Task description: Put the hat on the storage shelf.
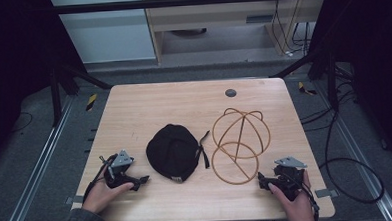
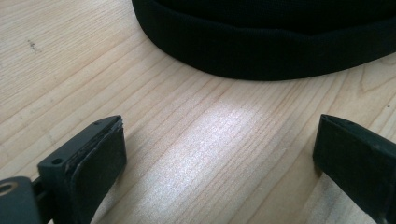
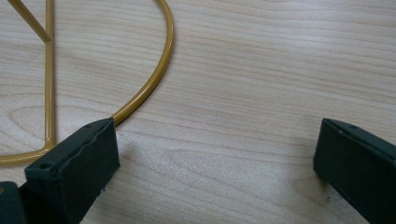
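A black cap (image 1: 173, 152) lies crown-up in the middle of the wooden table (image 1: 148, 100), its strap trailing to the right. Right of it stands a gold wire hat stand (image 1: 239, 138), a round base ring with arched hoops above. My left gripper (image 1: 143, 181) rests on the table just left of the cap, open, and the cap's brim (image 2: 261, 51) lies ahead of its jaws. My right gripper (image 1: 261, 180) rests near the front right corner, open, beside the stand's base ring (image 3: 144, 91).
A small dark round plug (image 1: 230, 93) sits in the table near its far edge. Black cables (image 1: 346, 169) loop on the floor to the right. Metal frame rails (image 1: 31, 172) run along both sides of the table.
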Tool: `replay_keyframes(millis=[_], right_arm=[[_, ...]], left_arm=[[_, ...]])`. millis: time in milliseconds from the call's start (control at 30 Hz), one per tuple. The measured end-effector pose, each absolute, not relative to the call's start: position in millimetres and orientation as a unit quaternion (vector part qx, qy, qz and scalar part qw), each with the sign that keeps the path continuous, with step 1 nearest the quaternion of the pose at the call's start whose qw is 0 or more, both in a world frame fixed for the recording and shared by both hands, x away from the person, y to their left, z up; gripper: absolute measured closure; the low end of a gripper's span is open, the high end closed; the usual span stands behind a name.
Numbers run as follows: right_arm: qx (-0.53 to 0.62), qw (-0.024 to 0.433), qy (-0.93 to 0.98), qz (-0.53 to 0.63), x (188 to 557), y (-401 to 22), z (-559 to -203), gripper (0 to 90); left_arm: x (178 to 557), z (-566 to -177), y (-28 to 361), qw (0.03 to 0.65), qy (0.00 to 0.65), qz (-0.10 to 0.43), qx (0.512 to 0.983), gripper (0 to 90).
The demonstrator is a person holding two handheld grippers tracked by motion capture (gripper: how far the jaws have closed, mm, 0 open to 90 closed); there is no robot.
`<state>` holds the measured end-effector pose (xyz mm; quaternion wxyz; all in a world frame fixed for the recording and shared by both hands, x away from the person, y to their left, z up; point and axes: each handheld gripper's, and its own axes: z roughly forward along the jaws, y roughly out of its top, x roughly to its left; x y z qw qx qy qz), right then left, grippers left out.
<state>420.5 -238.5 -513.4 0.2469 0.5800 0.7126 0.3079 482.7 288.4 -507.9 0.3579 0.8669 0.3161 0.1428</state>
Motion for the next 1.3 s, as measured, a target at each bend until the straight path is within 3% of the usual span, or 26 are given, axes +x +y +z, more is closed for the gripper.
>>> replay_keyframes(millis=[633,833,1300], right_arm=[[0.578,0.248,0.714,0.308,421,-239,-513,0.4],[0.578,0.248,0.714,0.308,421,-239,-513,0.4],[0.578,0.248,0.714,0.308,421,-239,-513,0.4]], left_arm=[[478,-501,284,0.355,0.313,0.122,0.873,3.9],[471,-461,274,0.339,0.289,0.137,0.884,4.8],[489,-416,240,0.316,0.252,0.139,0.904,5.2]])
